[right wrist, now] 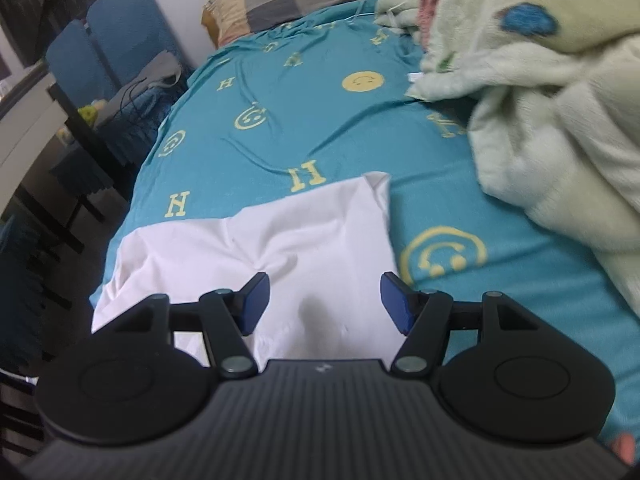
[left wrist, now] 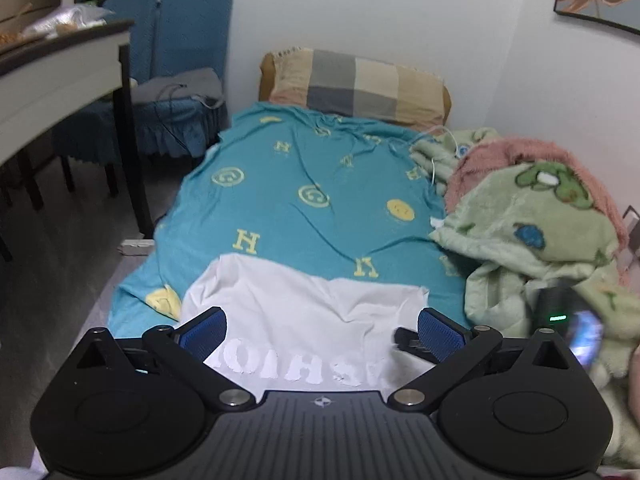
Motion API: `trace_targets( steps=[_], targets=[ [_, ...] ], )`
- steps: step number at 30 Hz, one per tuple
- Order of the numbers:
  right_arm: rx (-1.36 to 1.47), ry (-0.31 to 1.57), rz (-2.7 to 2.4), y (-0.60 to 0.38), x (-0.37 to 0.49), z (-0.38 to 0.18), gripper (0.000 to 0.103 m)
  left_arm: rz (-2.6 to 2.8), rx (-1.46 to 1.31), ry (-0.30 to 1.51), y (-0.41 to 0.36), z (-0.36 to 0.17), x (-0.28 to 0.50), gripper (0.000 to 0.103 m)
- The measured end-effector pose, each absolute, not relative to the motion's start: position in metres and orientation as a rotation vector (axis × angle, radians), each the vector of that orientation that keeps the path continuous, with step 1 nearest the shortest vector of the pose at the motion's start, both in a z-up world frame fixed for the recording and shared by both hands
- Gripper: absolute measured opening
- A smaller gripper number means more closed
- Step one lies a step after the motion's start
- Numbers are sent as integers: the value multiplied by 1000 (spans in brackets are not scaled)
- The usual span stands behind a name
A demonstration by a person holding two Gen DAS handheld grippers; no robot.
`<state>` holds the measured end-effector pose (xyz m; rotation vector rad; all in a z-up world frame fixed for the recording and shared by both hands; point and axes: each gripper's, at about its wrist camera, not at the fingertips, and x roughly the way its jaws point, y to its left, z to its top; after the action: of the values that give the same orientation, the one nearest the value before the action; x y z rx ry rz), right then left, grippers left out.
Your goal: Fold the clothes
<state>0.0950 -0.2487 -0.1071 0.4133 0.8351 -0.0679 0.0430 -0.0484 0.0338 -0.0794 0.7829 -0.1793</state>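
Observation:
A white garment (left wrist: 304, 304) lies partly folded on the teal bed sheet (left wrist: 304, 168), near the bed's front edge. White printed letters (left wrist: 296, 364) show on its near part in the left wrist view. My left gripper (left wrist: 322, 316) hovers over it with the jaws wide apart and nothing between the blue pads (left wrist: 204, 332). The right wrist view has the same white garment (right wrist: 248, 248) with one corner turned up at the far right. My right gripper (right wrist: 324, 280) stands open just above the cloth, and its pads (right wrist: 256, 300) grip nothing.
A heap of green and pink fleece blankets (left wrist: 528, 232) fills the bed's right side. A checked pillow (left wrist: 356, 84) lies at the head by the wall. Blue chairs (left wrist: 176, 60) and a white table (left wrist: 60, 76) stand left of the bed. A blurred dark device with a green light (left wrist: 560, 312) is at right.

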Motion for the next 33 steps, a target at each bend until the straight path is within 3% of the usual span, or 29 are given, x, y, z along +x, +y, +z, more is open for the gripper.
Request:
trace_targets(
  steps=[13,19,25,33],
  targets=[
    [948,838,-61,-301,53,-126,66,-187,-743,1076,46,-134,61,99],
    [966,890,-27,-292,58,-134,66,-136,-891,1038,57,-157,66,96],
    [973,884,-16,-293,61,-134,66,-68,-1020,926,81,-166,70,81],
    [1000,863,1,-297,58,-132,66,-204,-1056,721,77,-145,60,80]
  ],
)
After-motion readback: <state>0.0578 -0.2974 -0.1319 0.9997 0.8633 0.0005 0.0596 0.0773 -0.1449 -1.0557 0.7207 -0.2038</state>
